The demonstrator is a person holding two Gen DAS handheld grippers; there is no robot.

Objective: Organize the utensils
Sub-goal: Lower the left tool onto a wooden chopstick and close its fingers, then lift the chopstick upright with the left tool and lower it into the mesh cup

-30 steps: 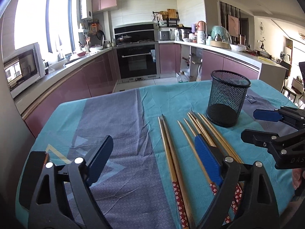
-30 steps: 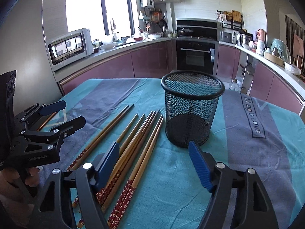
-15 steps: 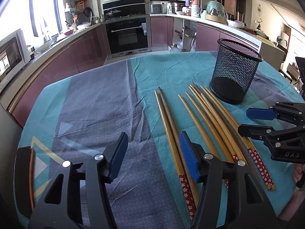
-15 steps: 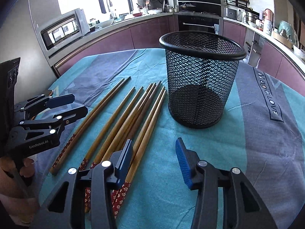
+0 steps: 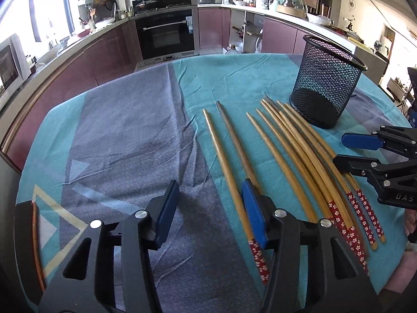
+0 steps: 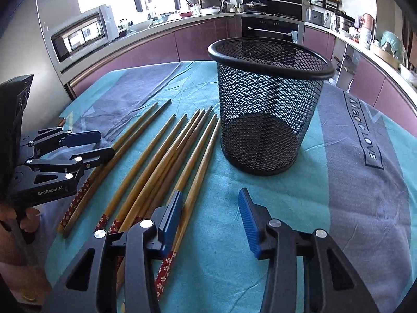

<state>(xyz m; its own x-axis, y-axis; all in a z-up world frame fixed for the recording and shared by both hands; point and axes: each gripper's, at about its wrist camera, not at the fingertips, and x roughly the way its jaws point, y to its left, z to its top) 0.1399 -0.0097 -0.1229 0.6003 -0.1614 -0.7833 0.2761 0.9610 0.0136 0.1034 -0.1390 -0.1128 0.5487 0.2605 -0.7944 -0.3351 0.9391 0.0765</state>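
Observation:
Several wooden chopsticks with red flowered ends lie side by side on the cloth, also in the right wrist view. A black mesh holder stands upright and empty beyond them, also in the right wrist view. My left gripper is open and empty, low over the cloth, its right finger over the leftmost pair; it also shows in the right wrist view. My right gripper is open and empty, its left finger over the rightmost chopsticks; it also shows in the left wrist view.
A teal and grey tablecloth covers the round table, whose edge drops off on the left. Kitchen counters and an oven stand beyond it. A dark object with a copper edge lies at the near left.
Both grippers have moved forward and down towards the chopsticks. Their jaws have narrowed from wide open over the last second but remain open.

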